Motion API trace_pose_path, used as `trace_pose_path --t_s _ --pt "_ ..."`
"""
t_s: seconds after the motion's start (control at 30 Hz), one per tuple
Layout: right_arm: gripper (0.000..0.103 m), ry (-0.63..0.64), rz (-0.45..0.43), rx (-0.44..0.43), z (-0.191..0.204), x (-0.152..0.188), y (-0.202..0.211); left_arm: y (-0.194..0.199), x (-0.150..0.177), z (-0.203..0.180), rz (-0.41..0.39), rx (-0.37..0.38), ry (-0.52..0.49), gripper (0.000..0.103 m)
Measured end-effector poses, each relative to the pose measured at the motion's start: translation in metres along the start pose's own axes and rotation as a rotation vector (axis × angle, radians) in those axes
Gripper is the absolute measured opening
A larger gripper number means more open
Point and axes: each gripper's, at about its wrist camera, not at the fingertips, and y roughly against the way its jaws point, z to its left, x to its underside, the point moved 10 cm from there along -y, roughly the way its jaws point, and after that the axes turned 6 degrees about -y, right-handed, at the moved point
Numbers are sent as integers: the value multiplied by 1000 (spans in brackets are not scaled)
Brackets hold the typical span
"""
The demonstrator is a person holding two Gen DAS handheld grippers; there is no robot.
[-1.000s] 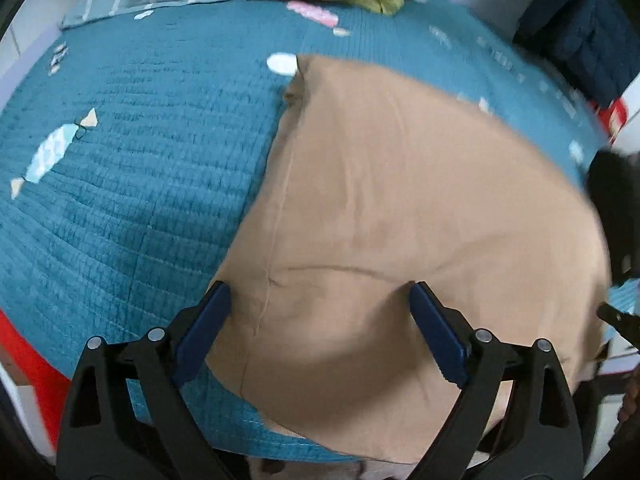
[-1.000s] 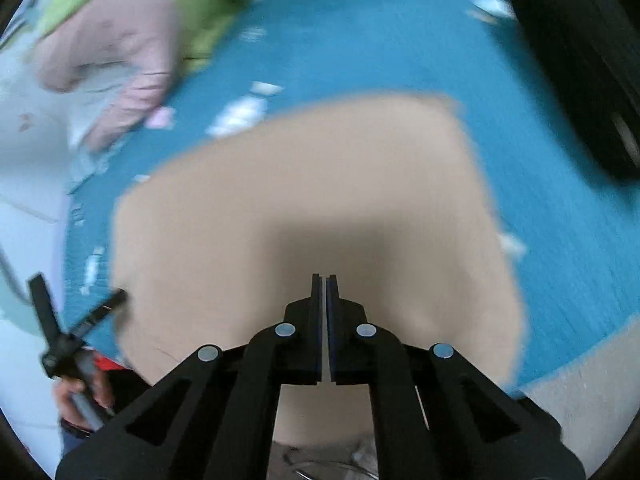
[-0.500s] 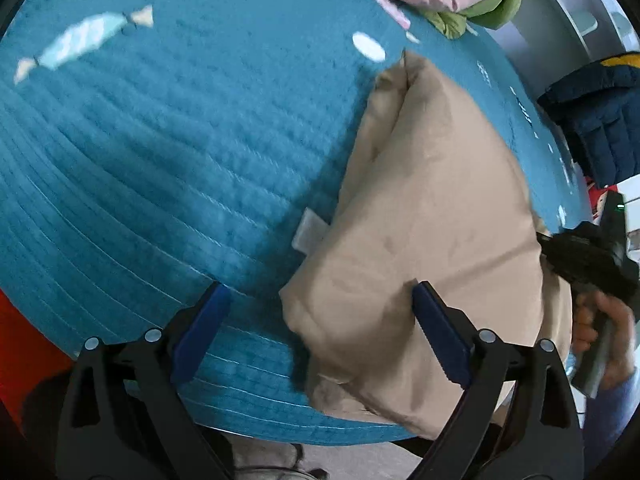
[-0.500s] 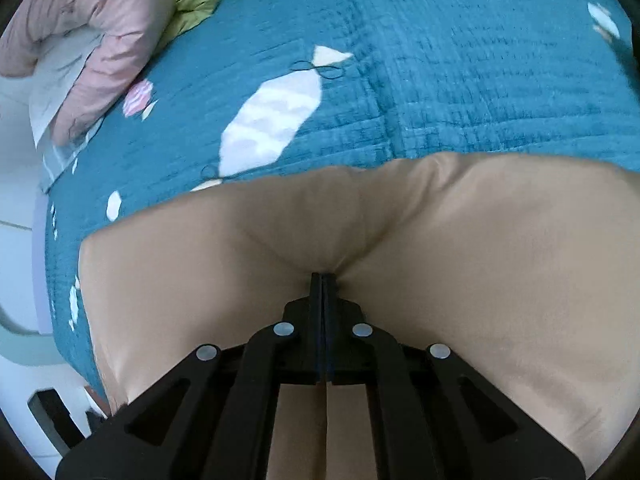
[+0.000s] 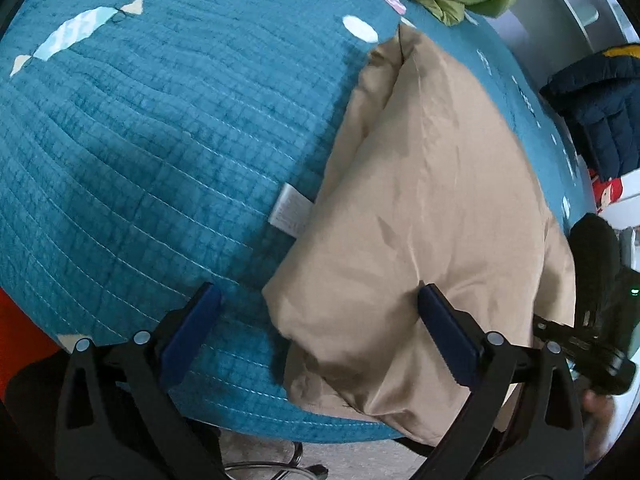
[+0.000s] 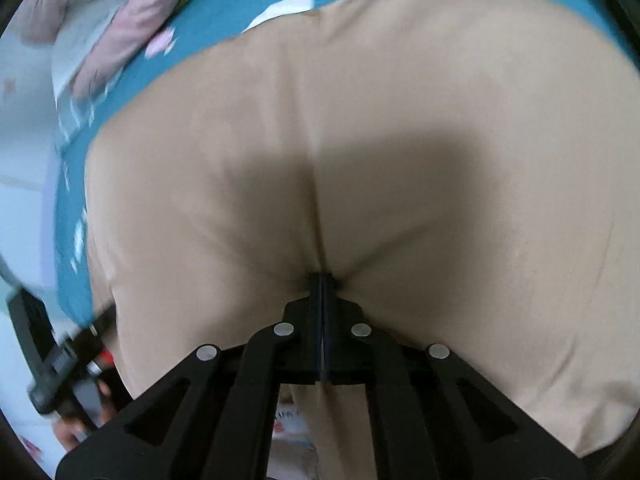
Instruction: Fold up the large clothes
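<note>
A bed covered by a teal quilted blanket (image 5: 160, 152) carries a folded tan smooth-fabric garment (image 5: 420, 208) lying near its front edge, a white label (image 5: 290, 210) poking out at its left side. A pink padded bundle (image 6: 112, 28) sits at the far end. The left gripper (image 5: 320, 320) hovers with jaws wide apart; the right gripper (image 6: 322, 280) has its jaws pinched tight on the garment's fabric

Right view blurred; tan garment (image 6: 400, 140) cut off at bottom; pinched fold hidden btwn fingers (image 6: 316, 292).
</note>
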Motion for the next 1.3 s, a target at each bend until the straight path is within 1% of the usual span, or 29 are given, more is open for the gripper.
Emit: trace_pose_path --t_s 0.07,0.17,0.23,0.27,0.33,0.37,0.4,0.43,0.47,0.5,0.57,0.6,0.67,0.7,0.73,0.77,0.8,0.83,0.87,0.9,0.93,0.97,1.03,1.1,1.13,1.2,1.23,1.3 --pt "0 -15 -4 -23 -1 0 2 -2 2 -3 9 -2 -15 98" --pt "0 -10 -16 -41 0 5 15 -3 8 -11 35 27 -21 98" --pt "2 -4 -7 -33 3 15 21 -3 15 -21 51 52 -23 98" --pt "4 4 12 -33 6 25 24 -5 16 -25 56 57 -29 98" --pt "4 5 37 -31 6 42 24 -8 20 -33 56 50 -49 97" --pt "2 12 67 -20 3 51 16 -9 21 -35 48 37 -69 92" --pt "0 2 86 -15 3 54 6 -9 21 -37 41 39 -75 80" --pt "0 -12 91 -18 2 57 -3 -9 21 -40 42 60 -73 69" --pt "0 -9 62 -35 -1 56 -8 -8 21 -45 41 93 -61 59" --pt "0 -13 45 -50 -3 55 -9 -5 19 -48 30 93 -68 45" --pt "0 -58 43 -102 -7 53 -10 3 16 -59 0 97 -114 25" --pt "0 -54 42 -112 -6 52 -10 7 16 -63 -15 90 -133 21" --pt "0 -48 24 -150 -6 53 -4 20 12 -77 -63 87 -167 18" --pt "1 -49 12 -173 -6 54 -1 28 10 -87 -89 105 -182 17" --pt "3 -59 -5 -200 -6 55 4 37 9 -95 -112 120 -201 16" --pt "6 -70 -40 -232 -7 56 13 47 6 -108 -142 130 -228 16" --pt "8 -67 -61 -239 -5 56 17 54 4 -119 -159 146 -246 16" --pt "13 -63 -84 -243 0 53 18 64 3 -135 -183 173 -271 16" --pt "20 -56 -126 -259 -1 54 29 69 2 -145 -194 185 -287 16" --pt "23 -49 -147 -271 -1 56 36 78 3 -151 -201 201 -305 16" --pt "32 -43 -171 -275 -3 58 43 82 2 -167 -209 219 -321 16" --pt "37 -19 -258 -267 -12 61 66 87 2 -185 -217 239 -341 16" --pt "39 -26 -349 -225 -29 61 88 89 5 -217 -214 268 -382 16" --pt "40 -44 -406 -189 -44 60 104 89 11 -252 -206 296 -427 16" --pt "41 -57 -444 -152 -55 57 113 88 14 -266 -204 298 -459 16" --pt "42 -86 -477 -109 -76 50 124 77 24 -305 -188 289 -536 16" --pt "42 -103 -484 -88 -86 47 127 72 30 -316 -178 293 -552 16" --pt "44 -130 -481 -86 -108 43 132 55 46 -346 -138 300 -589 16"
